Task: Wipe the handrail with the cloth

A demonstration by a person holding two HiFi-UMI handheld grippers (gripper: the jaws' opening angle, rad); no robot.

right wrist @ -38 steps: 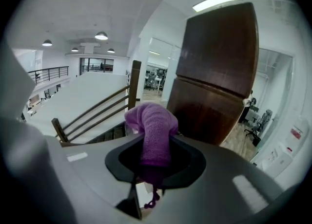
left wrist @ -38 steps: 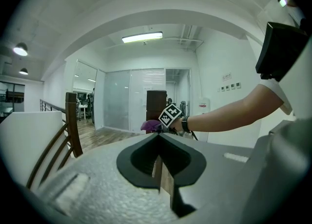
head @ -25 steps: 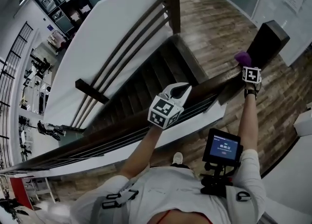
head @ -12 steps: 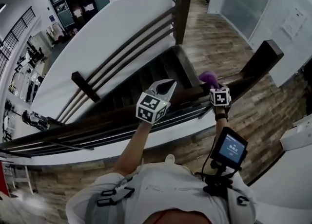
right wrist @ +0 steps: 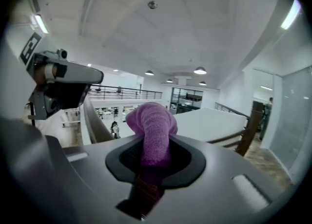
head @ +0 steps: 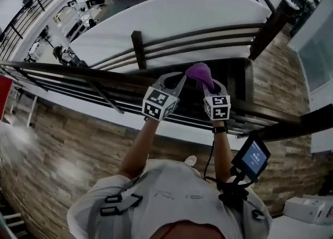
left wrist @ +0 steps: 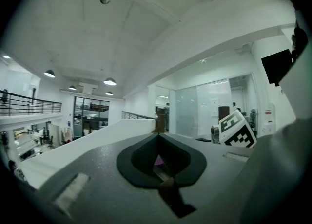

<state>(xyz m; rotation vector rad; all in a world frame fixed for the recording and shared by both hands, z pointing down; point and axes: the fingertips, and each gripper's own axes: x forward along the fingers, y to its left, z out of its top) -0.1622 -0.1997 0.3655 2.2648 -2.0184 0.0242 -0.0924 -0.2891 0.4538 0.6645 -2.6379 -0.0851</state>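
On the handrail, cloth: the purple cloth (head: 199, 74) is sitting bunched at the top of the dark wooden handrail (head: 93, 74), about at its middle.
Right gripper: the right gripper (head: 210, 84) is pinching the cloth. Its jaws are pressing tightly on the lower part, and the free end is sticking up above them.
Left gripper: the left gripper (head: 176, 79) is hovering just beside the cloth, at its left, over the same rail. Its jaws are meeting at the tips and gripping nothing.
Arms: both are reaching forward to the rail.
Stairs: the stairs (head: 234, 77) are going down behind the rail.
Floor: the wooden floor (head: 62, 149) is lying under the person.
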